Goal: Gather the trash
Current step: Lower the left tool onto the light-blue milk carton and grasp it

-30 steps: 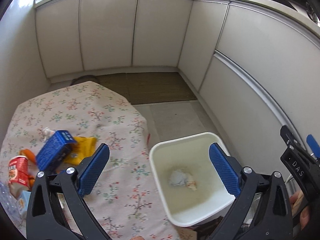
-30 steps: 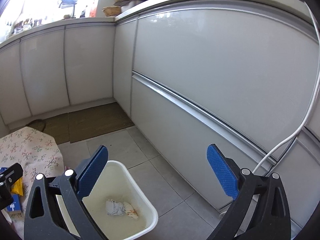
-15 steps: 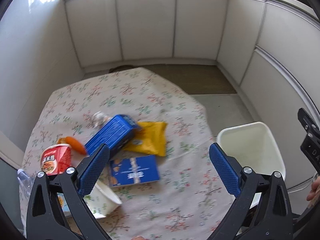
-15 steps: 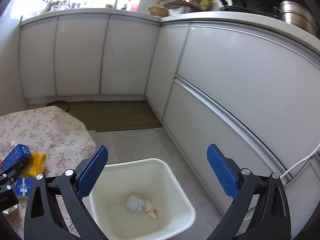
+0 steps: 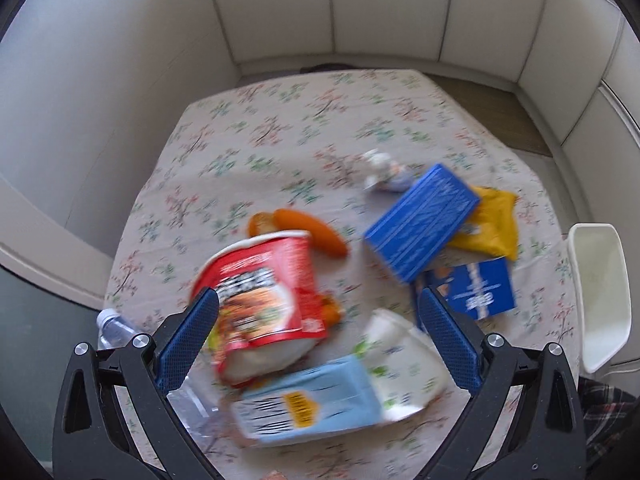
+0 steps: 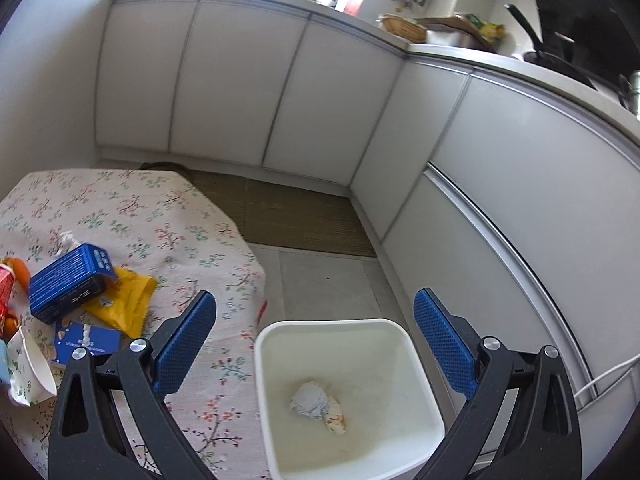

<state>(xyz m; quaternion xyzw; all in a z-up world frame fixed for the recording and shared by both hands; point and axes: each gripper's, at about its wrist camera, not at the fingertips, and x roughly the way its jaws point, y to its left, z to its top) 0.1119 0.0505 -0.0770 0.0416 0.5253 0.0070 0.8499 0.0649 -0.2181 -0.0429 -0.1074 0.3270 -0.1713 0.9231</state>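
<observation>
Trash lies scattered on a floral-clothed table (image 5: 280,128): a red noodle cup (image 5: 264,300) on its side, a light blue carton (image 5: 308,404), a white paper cup (image 5: 404,356), a blue box (image 5: 424,220), a yellow wrapper (image 5: 490,224), a flat blue packet (image 5: 476,288) and a crumpled wad (image 5: 384,170). My left gripper (image 5: 316,340) hovers open over the noodle cup and carton. My right gripper (image 6: 316,340) hangs open above the white bin (image 6: 360,328), which holds crumpled paper (image 6: 316,400). The blue box (image 6: 68,280) and yellow wrapper (image 6: 124,300) show at its left.
An orange carrot-like piece (image 5: 312,232) lies behind the noodle cup and a clear bottle (image 5: 114,328) at the table's left edge. The bin (image 5: 600,296) stands on the floor right of the table. White cabinets (image 6: 500,208) wrap around, with a brown mat (image 6: 292,216) on the floor.
My left gripper has swung left from the bin to over the table's trash and come closer to it. The right gripper has turned left, bringing the table and bin into view.
</observation>
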